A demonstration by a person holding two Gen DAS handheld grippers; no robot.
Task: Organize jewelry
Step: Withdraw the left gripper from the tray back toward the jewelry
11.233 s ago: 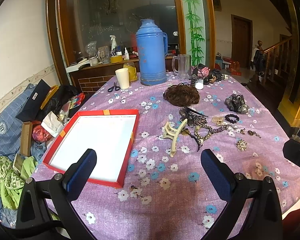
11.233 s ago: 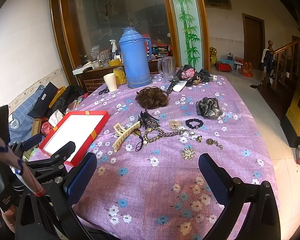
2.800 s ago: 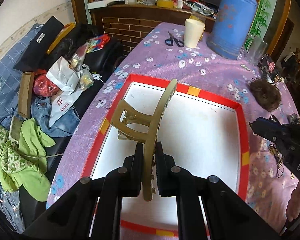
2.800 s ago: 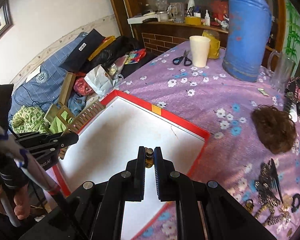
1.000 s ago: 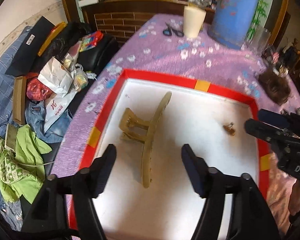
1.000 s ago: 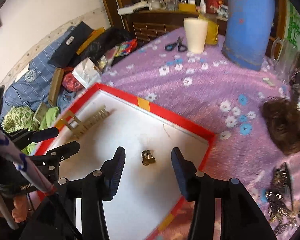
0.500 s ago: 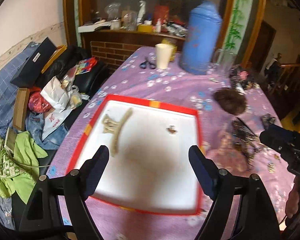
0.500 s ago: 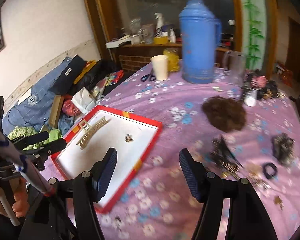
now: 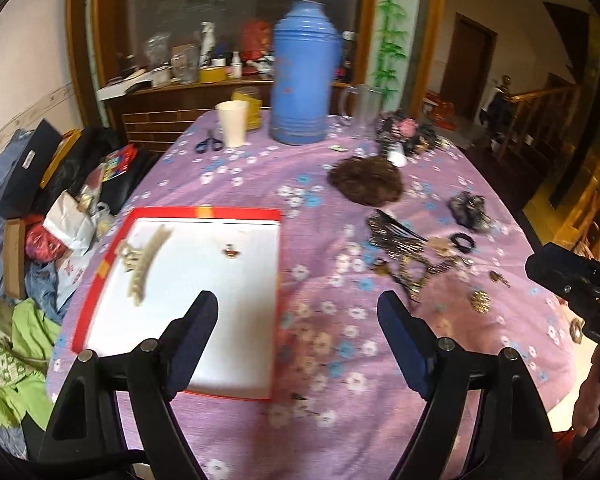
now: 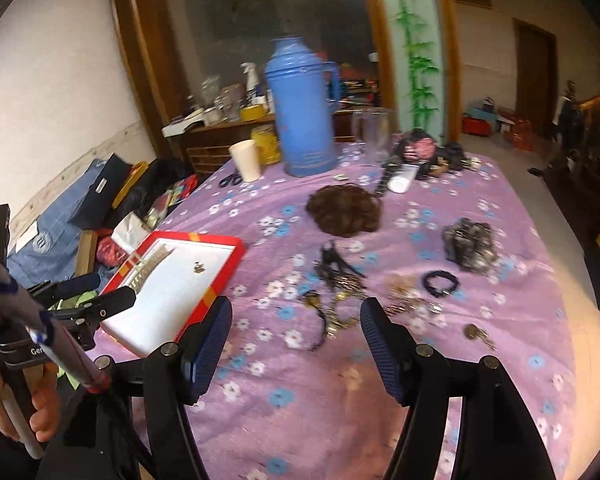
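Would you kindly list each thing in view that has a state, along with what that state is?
Left hand-held gripper: open, empty.
Right hand-held gripper: open, empty.
Red tray: holds two pieces.
Hair claw: lying in the tray.
Small gold piece: lying in the tray.
Jewelry pile: loose on the tablecloth, outside the tray.
Black hair tie: on the cloth, outside the tray.

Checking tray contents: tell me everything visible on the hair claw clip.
The hair claw clip is beige, plastic-looking, long and curved, with a row of teeth and a looped handle on its left. It lies on its side on the white floor of the red-rimmed tray, by the left wall, apart from the small gold piece. No gripper touches it.
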